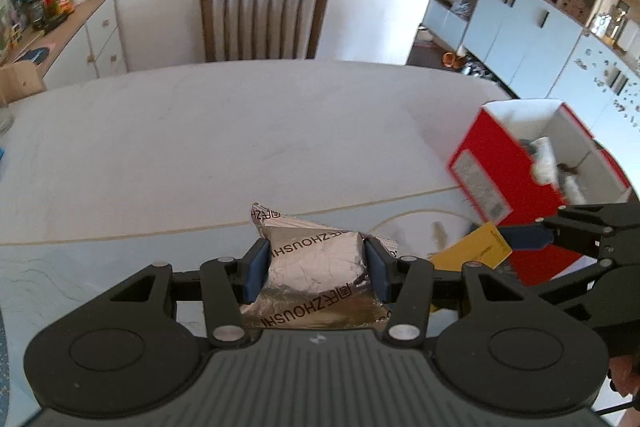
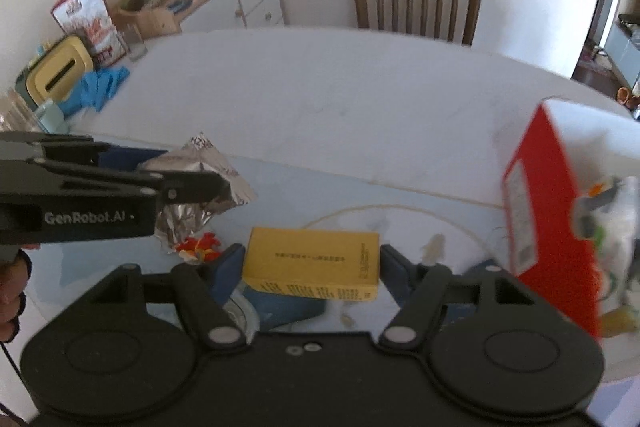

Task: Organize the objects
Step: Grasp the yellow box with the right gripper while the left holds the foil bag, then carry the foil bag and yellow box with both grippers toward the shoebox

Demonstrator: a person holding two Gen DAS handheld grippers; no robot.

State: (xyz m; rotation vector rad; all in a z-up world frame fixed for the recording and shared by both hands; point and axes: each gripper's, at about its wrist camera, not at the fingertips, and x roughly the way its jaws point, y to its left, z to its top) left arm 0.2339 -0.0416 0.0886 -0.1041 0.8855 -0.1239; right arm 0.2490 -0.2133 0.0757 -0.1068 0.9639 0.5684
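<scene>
My left gripper (image 1: 316,269) clamps the crinkled silver foil packet (image 1: 316,259) above the pale table (image 1: 200,131); my right gripper (image 2: 312,267) pinches the flat yellow cardboard box (image 2: 316,259), near the open red carton (image 2: 548,195). Risks, in my judgement: the slick foil could slide from the pads; either item could clip the carton's wall and tip it; the grippers, close together, could collide.
</scene>
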